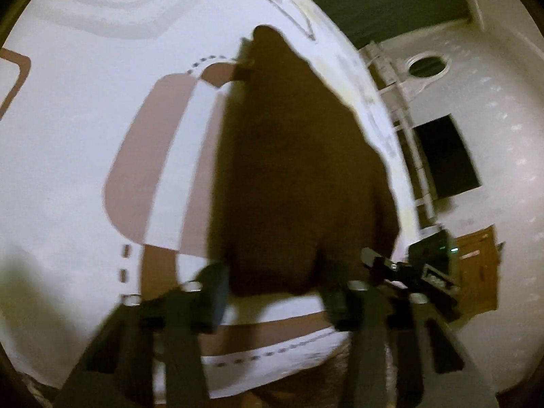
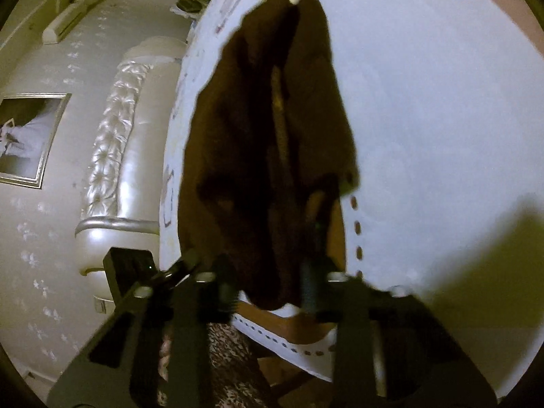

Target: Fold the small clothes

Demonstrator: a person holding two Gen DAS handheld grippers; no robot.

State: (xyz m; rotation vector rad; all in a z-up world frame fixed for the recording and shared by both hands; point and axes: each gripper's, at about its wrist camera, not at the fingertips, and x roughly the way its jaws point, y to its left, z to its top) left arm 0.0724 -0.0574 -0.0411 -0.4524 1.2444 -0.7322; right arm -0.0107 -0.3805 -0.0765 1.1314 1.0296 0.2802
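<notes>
A dark brown garment (image 1: 292, 170) hangs over the white patterned bedspread (image 1: 85, 108). In the left wrist view its near edge sits between the fingers of my left gripper (image 1: 275, 289), whose jaws stand wide apart around it. In the right wrist view the same brown garment (image 2: 258, 156) hangs in folds, its near edge between the fingers of my right gripper (image 2: 268, 292). Whether either gripper pinches the cloth is blurred. The other gripper's body (image 1: 425, 265) shows at the right of the left wrist view.
The bedspread (image 2: 425, 119) has brown and beige rounded patterns and dashed lines. A pale tufted headboard (image 2: 115, 136) and a framed picture (image 2: 27, 136) are at the left in the right wrist view. A wooden nightstand (image 1: 476, 268) stands beside the bed.
</notes>
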